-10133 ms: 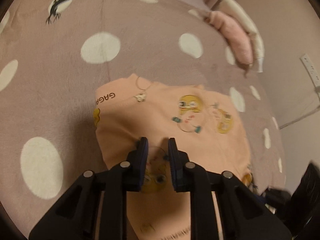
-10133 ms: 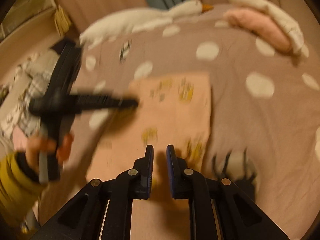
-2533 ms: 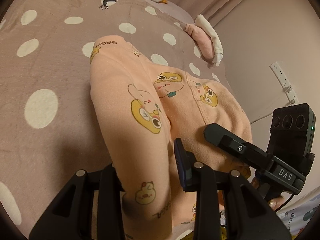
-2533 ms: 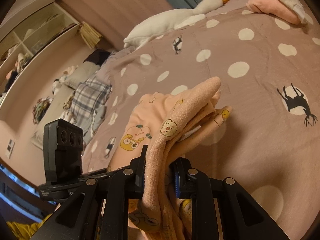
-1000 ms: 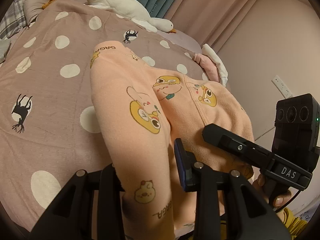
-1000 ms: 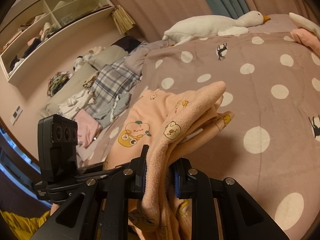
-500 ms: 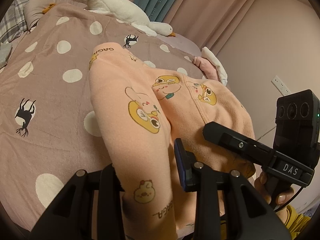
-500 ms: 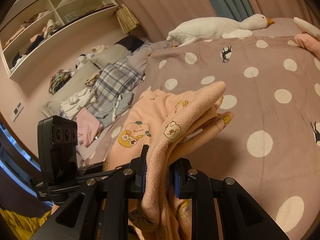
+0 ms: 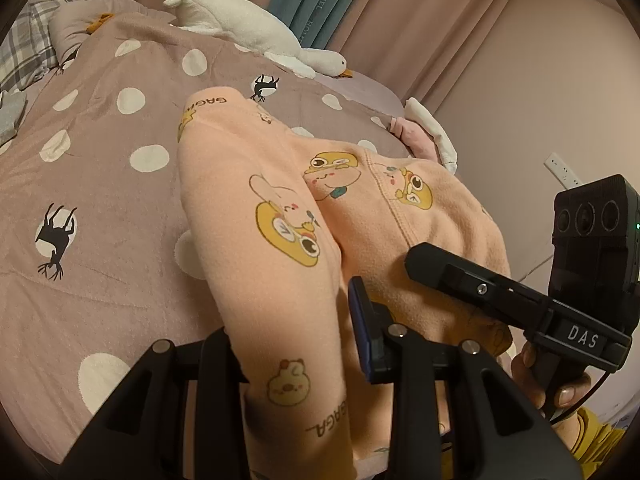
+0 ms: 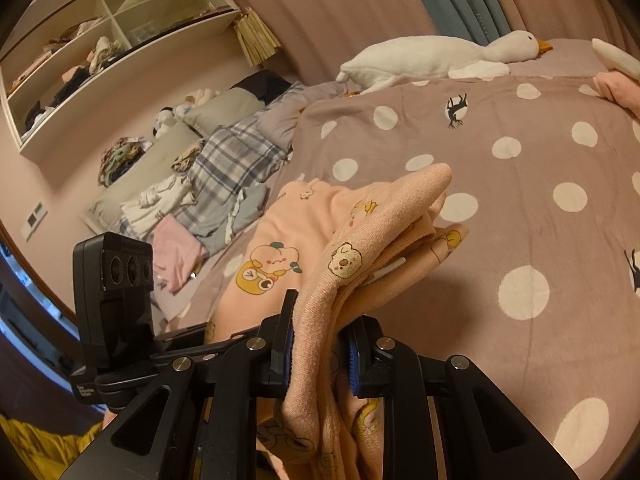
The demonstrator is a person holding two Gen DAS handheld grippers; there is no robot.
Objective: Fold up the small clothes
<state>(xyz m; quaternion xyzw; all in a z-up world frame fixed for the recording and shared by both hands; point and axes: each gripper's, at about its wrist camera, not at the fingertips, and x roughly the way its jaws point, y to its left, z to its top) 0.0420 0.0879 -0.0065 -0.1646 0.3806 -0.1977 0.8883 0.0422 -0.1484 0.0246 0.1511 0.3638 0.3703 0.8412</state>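
Observation:
A folded peach garment [image 9: 256, 208] with yellow cartoon prints hangs between both grippers, lifted above the polka-dot bedspread [image 9: 92, 184]. My left gripper [image 9: 296, 332] is shut on one edge of it; the cloth drapes over and hides the left finger. My right gripper [image 10: 320, 340] is shut on the other bunched edge of the garment [image 10: 360, 248]. The right gripper also shows in the left wrist view [image 9: 480, 292], and the left gripper shows in the right wrist view [image 10: 224, 344].
A white goose plush [image 9: 256, 36] lies at the bed's far edge by the curtains. Pink and white folded clothes [image 9: 424, 132] sit at the far right. A pile of plaid and other clothes [image 10: 224, 168] lies left of the bed, below wall shelves [image 10: 100, 52].
Both grippers have raised the garment higher off the bed and tilted up, so more of the room shows. Both grips are unchanged.

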